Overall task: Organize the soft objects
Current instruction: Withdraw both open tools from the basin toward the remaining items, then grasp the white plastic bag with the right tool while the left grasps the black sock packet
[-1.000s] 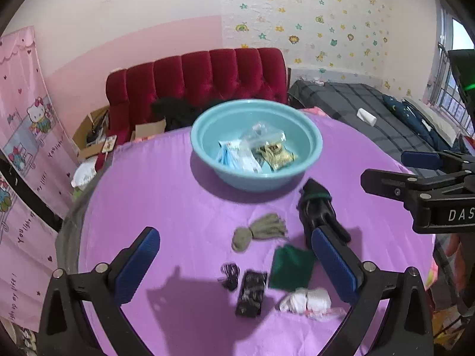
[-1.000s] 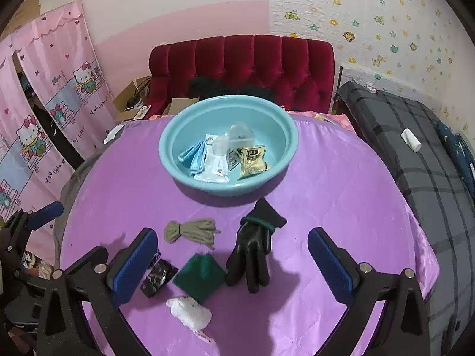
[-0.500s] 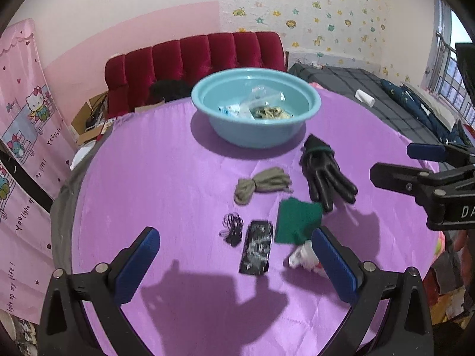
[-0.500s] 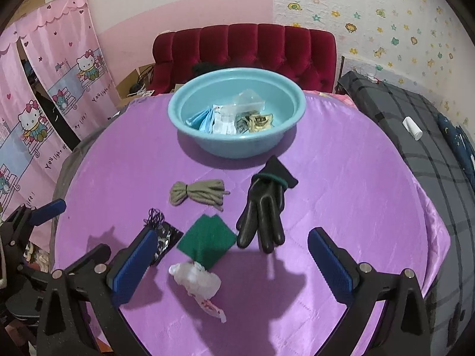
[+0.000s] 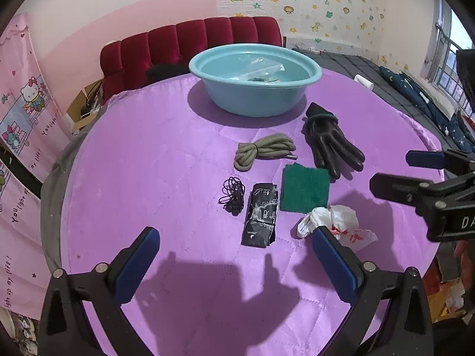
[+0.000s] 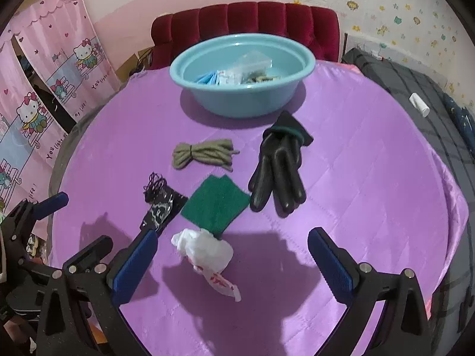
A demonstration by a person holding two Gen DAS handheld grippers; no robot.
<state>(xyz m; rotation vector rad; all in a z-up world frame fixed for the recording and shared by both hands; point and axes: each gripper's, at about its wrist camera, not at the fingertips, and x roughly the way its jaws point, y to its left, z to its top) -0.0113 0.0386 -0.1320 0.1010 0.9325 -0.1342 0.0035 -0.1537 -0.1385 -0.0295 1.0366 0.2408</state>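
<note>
**Six soft things lie loose on the purple cloth, basin beyond**

The round table (image 6: 371,178) wears a shiny quilted purple cloth; a smooth light-blue plastic basin (image 6: 242,101) stands at its far side, holding a few packets; before it lie one coiled khaki cord (image 6: 203,154), one black rubbery glove (image 6: 277,175) with a green cuff, one square of coarse green scouring pad (image 6: 215,204), one glossy black sachet (image 5: 261,215), one small tangle of thin black cord (image 5: 233,194) and one crumpled white plastic bag (image 6: 207,252); a red tufted sofa (image 6: 246,20) backs the table, with pink cartoon curtains (image 6: 38,89) and star-patterned wallpaper (image 6: 400,3); the left gripper (image 5: 236,259) and the right gripper (image 6: 233,262) both hover with blue-padded fingers spread wide, holding nothing.
</note>
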